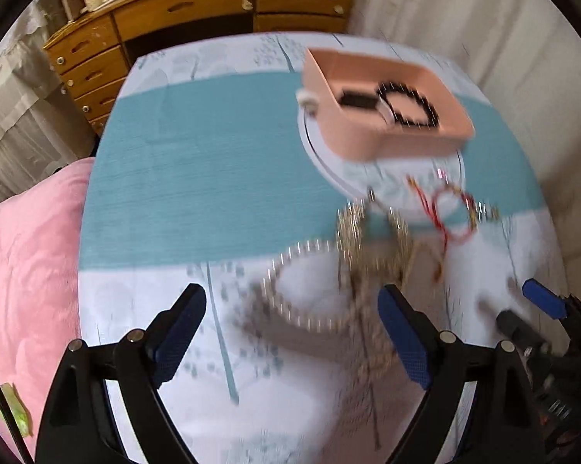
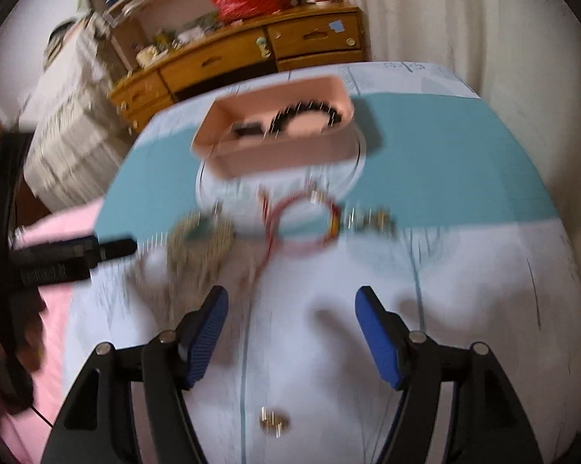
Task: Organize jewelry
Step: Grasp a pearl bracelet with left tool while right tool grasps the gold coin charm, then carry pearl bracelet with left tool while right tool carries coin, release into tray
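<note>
Round counter [image 1: 197,178] under a cloth of pale blue-white with a broad teal band, motion blur over both views. On the teal band, a salmon-pink rectangular plastic tray [image 1: 368,143] standing on a white round dish [image 1: 331,172], partly overhanging it. Inside the tray, a black beaded bracelet [image 1: 406,106] and, beside it, a small black oblong piece [image 1: 356,100].

In front of the tray, at the edge of the teal band: a red cord bracelet [image 2: 304,224] with a small gold-and-red charm, lying half over the dish rim; just beside it, away from the gold heap, a short blurred run of small silvery and gold pieces [image 2: 368,220]. On the tray's other front side, a heap of pale gold beaded chain [image 2: 199,237], with a large loop of pearly beads [image 1: 290,294] trailing from it toward the left gripper. Farther from the tray, on the white part of the cloth, a small gold ring-like piece [image 2: 275,421] lying alone, too blurred to name.

Left gripper [image 1: 292,328] spread wide above the pearly loop, blue pads clear of it, nothing held. Right gripper [image 2: 292,332] parted about as far over bare white cloth, nothing between the pads.

Behind the counter, a wooden chest of drawers [image 1: 197,11]; beside it, a pink quilt [image 1: 23,263].
</note>
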Available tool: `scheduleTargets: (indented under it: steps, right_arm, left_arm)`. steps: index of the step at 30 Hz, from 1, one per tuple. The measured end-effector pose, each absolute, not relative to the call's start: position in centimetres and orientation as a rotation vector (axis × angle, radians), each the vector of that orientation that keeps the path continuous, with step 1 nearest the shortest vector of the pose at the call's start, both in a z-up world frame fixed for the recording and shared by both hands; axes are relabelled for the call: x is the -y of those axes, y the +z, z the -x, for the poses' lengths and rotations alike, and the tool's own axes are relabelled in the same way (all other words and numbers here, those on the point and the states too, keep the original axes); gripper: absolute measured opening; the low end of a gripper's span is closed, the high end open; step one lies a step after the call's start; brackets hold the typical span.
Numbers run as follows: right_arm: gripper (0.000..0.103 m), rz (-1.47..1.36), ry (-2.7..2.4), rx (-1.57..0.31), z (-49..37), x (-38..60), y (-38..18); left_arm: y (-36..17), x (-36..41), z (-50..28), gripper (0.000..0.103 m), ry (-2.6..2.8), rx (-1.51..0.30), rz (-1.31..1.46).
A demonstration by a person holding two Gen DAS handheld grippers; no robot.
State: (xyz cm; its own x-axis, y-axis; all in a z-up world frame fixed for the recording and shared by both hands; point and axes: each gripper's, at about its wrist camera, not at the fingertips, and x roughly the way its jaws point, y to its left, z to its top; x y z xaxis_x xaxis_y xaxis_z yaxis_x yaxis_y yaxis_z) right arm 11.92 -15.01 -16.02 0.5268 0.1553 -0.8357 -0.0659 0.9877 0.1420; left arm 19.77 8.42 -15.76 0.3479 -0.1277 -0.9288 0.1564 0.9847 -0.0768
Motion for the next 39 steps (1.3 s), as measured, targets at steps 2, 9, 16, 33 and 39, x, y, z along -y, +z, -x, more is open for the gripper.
scheduleTargets:
  steps: [2,9,16,33,39]
  right_arm:
    - [0.069,-0.020,0.133,-1.019,-9.7,13.8,-16.5]
    - [0.068,0.160,0.154,-1.082,-4.8,10.8,-18.6]
    - [0.068,0.162,0.055,-1.076,-3.3,10.6,-19.1]
    - [0.027,0.059,-0.009,-1.049,-4.8,11.1,-19.9]
    - [0.019,0.083,0.024,-1.044,-5.5,10.6,-19.9]
  left_arm:
    - [-16.2,-8.1,-18.9,0.089,-0.191,-1.213,-0.058]
    - [-17.6,-7.4,-19.0,0.089,-0.181,-1.226,-0.134]
    - [-18.6,-8.9,-21.2,0.089,-0.142,-1.248,-0.070]
    - [-19.3,-9.0,-21.5,0.018,-0.098,-1.187,-0.041]
    - [-19.3,-8.8,-20.7,0.007,-0.103,-1.135,-0.034]
